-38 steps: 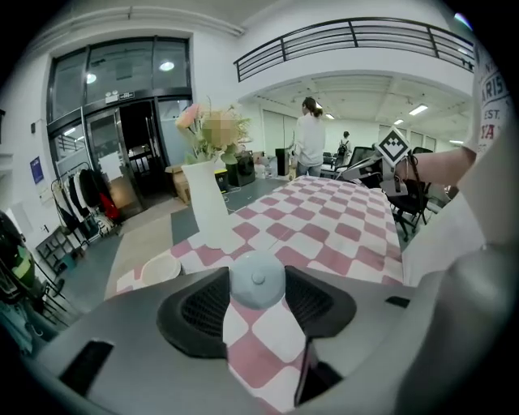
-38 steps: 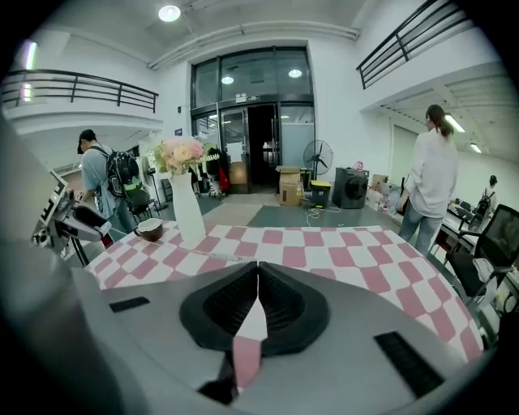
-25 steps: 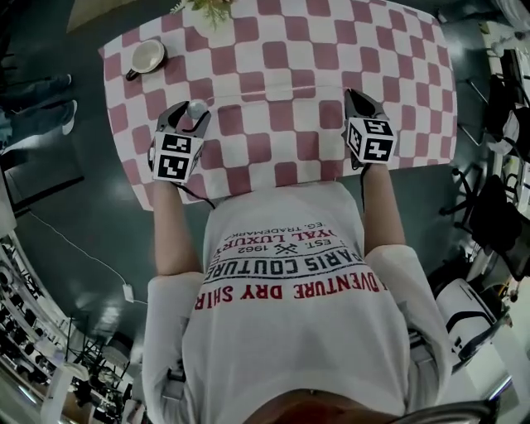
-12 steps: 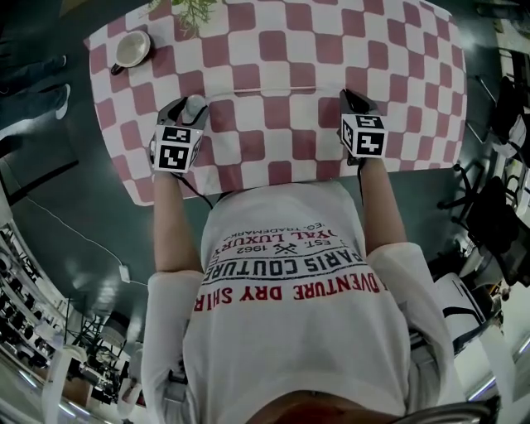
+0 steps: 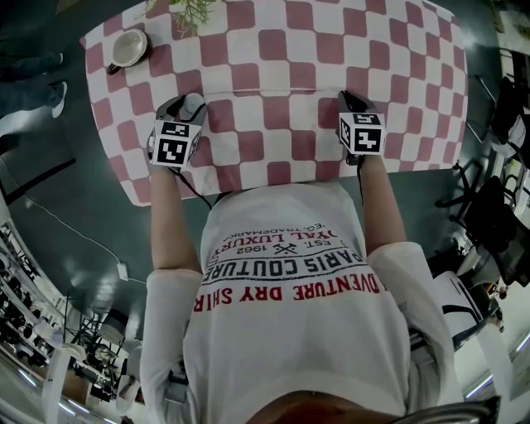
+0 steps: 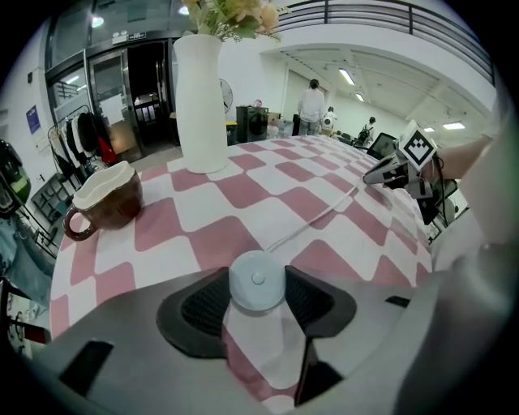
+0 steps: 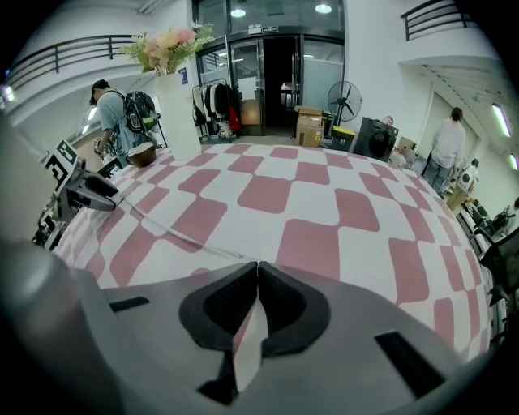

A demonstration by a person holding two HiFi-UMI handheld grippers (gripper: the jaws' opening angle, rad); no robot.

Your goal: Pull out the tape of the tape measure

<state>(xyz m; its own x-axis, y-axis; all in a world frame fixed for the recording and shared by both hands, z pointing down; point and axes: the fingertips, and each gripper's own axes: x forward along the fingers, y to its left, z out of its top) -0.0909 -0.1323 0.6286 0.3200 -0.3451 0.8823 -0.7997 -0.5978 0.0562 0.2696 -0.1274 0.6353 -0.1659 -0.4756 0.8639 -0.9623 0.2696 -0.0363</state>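
Head view: I'm looking down on a table under a pink-and-white checked cloth (image 5: 273, 50). My left gripper (image 5: 185, 110) sits near the cloth's near edge with a small round pale tape measure (image 5: 194, 103) at its tips. My right gripper (image 5: 352, 99) is well apart from it along the same edge. A brown cup with a pale inside (image 5: 130, 47) stands at the far left corner. What it holds I cannot tell from here.

Left gripper view: the jaws stand partly apart and press on the tape measure from both sides, so it is gripped. A thin white tape (image 6: 312, 217) leads out of it across the cloth toward the right gripper. Beyond, a tall white vase (image 6: 200, 101) carries a bunch of pale flowers (image 6: 231, 12). The cup stands left of it, apart from it, rim tilted away from me so its contents stay hidden.

Right gripper view: the jaws are together, almost no gap, nipping the tape's end right at their tips. From there the tape lies over the checks to the left gripper. The vase with its flowers and the cup stand behind that gripper, near the far edge.
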